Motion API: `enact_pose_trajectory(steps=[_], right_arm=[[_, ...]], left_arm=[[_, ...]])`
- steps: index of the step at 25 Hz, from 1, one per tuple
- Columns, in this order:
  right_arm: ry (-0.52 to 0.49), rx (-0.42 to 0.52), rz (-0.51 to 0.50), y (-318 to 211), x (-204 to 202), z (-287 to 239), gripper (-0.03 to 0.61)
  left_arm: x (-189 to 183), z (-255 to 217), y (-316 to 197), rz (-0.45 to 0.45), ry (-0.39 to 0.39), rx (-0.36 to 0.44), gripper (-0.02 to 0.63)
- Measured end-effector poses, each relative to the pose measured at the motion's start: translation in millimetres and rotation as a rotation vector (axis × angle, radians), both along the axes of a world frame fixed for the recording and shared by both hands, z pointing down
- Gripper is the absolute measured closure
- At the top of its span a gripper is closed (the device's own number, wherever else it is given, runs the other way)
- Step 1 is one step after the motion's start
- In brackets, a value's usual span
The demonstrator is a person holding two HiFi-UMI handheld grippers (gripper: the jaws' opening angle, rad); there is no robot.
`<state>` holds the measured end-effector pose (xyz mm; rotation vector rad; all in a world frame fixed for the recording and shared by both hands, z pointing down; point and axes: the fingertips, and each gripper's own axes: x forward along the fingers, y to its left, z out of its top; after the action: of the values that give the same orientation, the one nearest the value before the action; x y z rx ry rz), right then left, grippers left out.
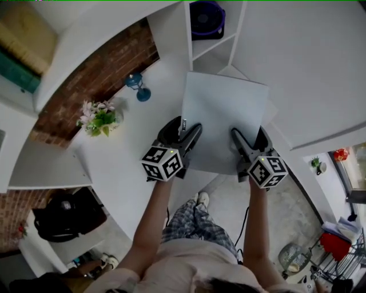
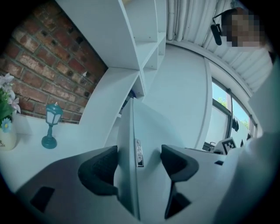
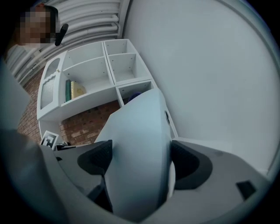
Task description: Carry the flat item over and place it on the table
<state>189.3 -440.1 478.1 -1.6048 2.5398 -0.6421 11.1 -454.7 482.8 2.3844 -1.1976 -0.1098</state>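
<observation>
The flat item is a pale grey-white panel (image 1: pixel 224 117), held in the air above the white table (image 1: pixel 128 151). My left gripper (image 1: pixel 184 133) is shut on the panel's near left edge. My right gripper (image 1: pixel 250 140) is shut on its near right edge. In the left gripper view the panel (image 2: pixel 151 124) stands edge-on in my left gripper (image 2: pixel 139 162), with a black pad against each face. In the right gripper view the panel (image 3: pixel 140 127) fills the gap in my right gripper (image 3: pixel 140 161), and both pads press on it.
A teal lamp figure (image 1: pixel 138 87) and a pot of flowers (image 1: pixel 98 118) stand on the table by the brick wall (image 1: pixel 94 86). A white shelf unit (image 1: pixel 220 46) holds a dark round object (image 1: pixel 206 17). A black bag (image 1: pixel 63 214) lies on the floor at the lower left.
</observation>
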Motion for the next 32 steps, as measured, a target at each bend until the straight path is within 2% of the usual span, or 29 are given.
enact_pose_trajectory(steps=[14, 23, 32], right_arm=[[0.035, -0.249, -0.053, -36.4, -16.8, 101.8, 0.149], [0.076, -0.442, -0.079, -44.7, -21.3, 145.7, 0.147], [0.087, -0.637, -0.087, -48.0, -24.1, 182.5, 0.143]], left_arm=[[-15.1, 106.7, -23.2, -0.066, -0.014, -0.235, 0.287], [-17.6, 151.2, -24.4, -0.098, -0.041, -0.407, 0.287], [-17.7, 184.6, -25.8, -0.094, -0.105, -0.570, 0.288]])
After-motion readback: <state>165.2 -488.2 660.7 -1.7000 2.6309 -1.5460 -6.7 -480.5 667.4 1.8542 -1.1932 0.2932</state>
